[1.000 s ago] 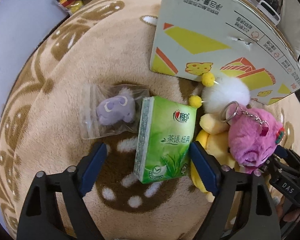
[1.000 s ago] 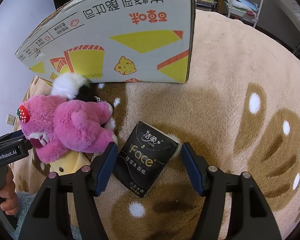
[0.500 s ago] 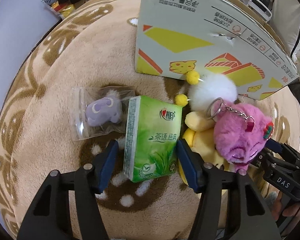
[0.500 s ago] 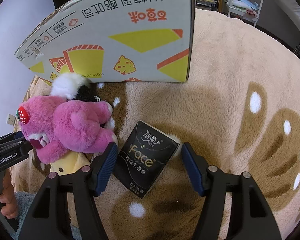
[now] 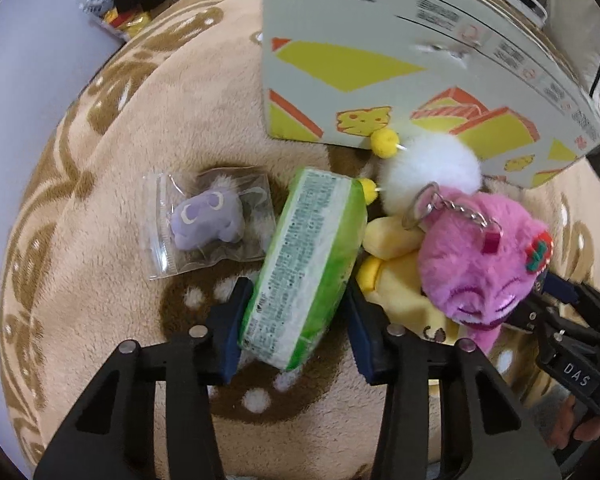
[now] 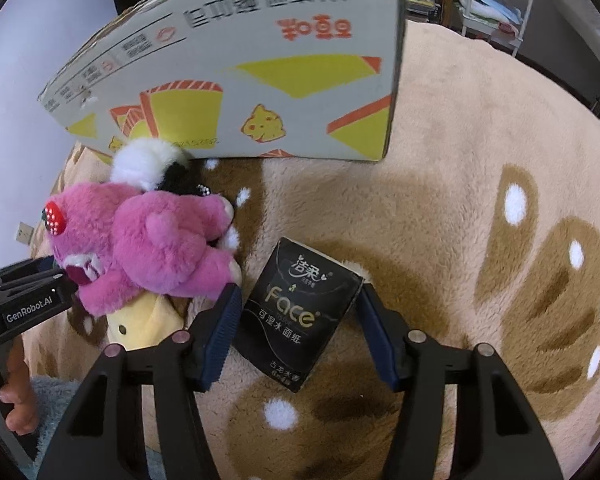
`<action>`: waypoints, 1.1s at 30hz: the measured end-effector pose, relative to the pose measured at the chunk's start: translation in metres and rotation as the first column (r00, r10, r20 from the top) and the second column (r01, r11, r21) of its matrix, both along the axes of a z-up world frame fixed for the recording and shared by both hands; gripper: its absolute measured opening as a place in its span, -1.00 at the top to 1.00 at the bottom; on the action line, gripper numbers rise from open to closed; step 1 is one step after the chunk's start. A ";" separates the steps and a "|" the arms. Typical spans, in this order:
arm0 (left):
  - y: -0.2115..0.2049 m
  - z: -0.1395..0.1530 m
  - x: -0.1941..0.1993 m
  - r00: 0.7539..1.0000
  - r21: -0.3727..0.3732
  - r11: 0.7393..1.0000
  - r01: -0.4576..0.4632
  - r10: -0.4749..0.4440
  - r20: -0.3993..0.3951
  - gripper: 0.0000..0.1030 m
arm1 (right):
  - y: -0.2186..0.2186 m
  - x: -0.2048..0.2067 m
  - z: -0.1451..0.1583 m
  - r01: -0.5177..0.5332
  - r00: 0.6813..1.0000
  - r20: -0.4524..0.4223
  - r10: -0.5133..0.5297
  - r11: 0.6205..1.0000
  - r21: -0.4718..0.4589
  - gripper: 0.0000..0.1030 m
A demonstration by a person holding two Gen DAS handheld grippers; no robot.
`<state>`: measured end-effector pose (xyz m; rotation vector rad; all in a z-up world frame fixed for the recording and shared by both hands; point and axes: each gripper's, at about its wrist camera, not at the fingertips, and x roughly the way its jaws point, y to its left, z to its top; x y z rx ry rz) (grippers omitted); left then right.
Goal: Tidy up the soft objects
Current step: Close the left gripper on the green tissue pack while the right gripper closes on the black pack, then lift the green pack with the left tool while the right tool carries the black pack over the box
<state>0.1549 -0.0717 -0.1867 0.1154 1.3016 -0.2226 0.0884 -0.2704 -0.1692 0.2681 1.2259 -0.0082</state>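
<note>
My left gripper (image 5: 298,312) is shut on a green tissue pack (image 5: 306,268), tilted up on its edge above the rug. Left of it lies a purple plush in a clear bag (image 5: 208,220). Right of it lie a pink plush with a keychain (image 5: 480,264), a yellow plush (image 5: 396,280) under it and a white pom-pom (image 5: 432,168). My right gripper (image 6: 300,320) straddles a black tissue pack (image 6: 300,312) lying on the rug, its pads close against the pack's sides. The pink plush (image 6: 160,240) lies to its left.
A printed cardboard box (image 5: 400,68) stands behind the toys; it also shows in the right wrist view (image 6: 260,80). The beige patterned rug (image 6: 480,160) spreads to the right. A snack bag (image 5: 116,20) lies at the rug's far left edge.
My left gripper closed on the green tissue pack and tipped it up onto its edge. My right gripper narrowed around the black pack, which has not moved.
</note>
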 end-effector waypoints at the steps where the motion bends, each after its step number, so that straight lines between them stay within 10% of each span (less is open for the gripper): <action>1: 0.002 0.000 -0.001 1.000 0.008 1.000 0.006 -0.006 0.004 0.20 | 0.000 0.000 0.000 -0.001 1.000 0.001 0.001 1.000 0.004 -0.20; 33: 0.020 0.025 -0.020 0.995 0.030 0.999 -0.020 0.017 0.094 0.42 | 0.002 -0.025 0.037 0.033 0.984 0.176 -0.027 0.999 -0.031 -0.13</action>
